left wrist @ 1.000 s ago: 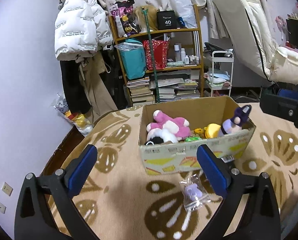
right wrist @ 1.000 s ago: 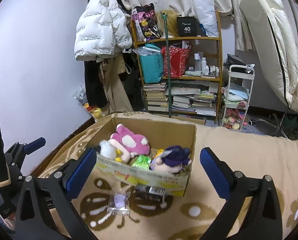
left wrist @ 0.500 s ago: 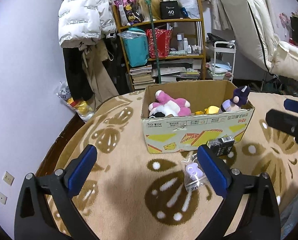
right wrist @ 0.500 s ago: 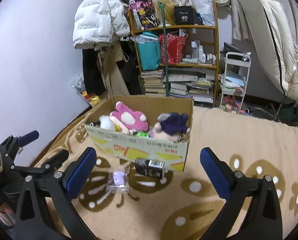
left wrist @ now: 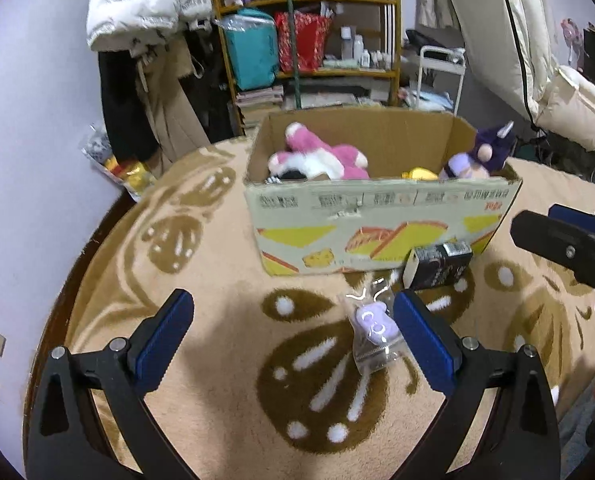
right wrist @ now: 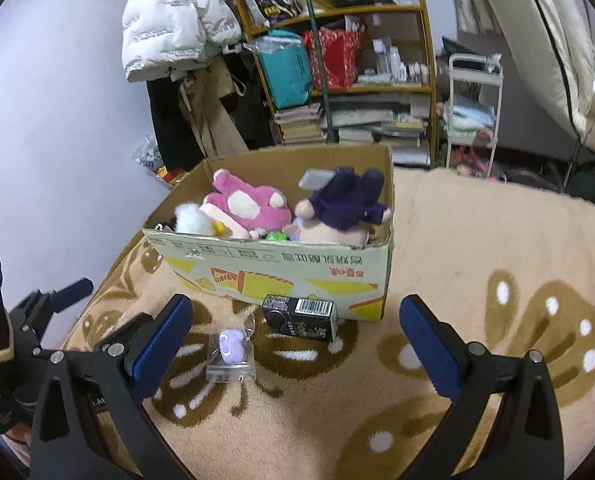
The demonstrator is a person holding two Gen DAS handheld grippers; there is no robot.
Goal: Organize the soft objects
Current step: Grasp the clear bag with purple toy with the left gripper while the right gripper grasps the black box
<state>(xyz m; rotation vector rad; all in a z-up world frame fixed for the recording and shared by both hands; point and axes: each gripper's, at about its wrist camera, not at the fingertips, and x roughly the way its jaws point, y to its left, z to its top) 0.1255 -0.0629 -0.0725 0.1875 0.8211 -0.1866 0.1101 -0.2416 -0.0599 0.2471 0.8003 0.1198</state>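
Note:
A cardboard box (left wrist: 377, 232) (right wrist: 297, 264) stands on the beige patterned blanket (left wrist: 217, 400). It holds a pink plush (left wrist: 329, 156) (right wrist: 245, 208), a purple plush (left wrist: 485, 152) (right wrist: 345, 204) and smaller toys. In front of the box lie a small purple toy in a clear bag (left wrist: 373, 328) (right wrist: 231, 350) and a black carton (left wrist: 437, 266) (right wrist: 301, 316). My left gripper (left wrist: 293, 344) is open and empty, the bagged toy just inside its right finger. My right gripper (right wrist: 297, 344) is open and empty, short of the bag and carton.
A wooden shelf (right wrist: 337, 60) with books and bags stands behind the box, beside hanging coats (right wrist: 169, 28). A white cart (right wrist: 473, 112) and a cream mattress (left wrist: 517, 40) are at the right. The blanket's left edge drops to dark floor (left wrist: 97, 240).
Both grippers have drawn back and lowered, so the box looks nearer and lower. The black carton, hidden at first in the left wrist view, now shows. Both stay open.

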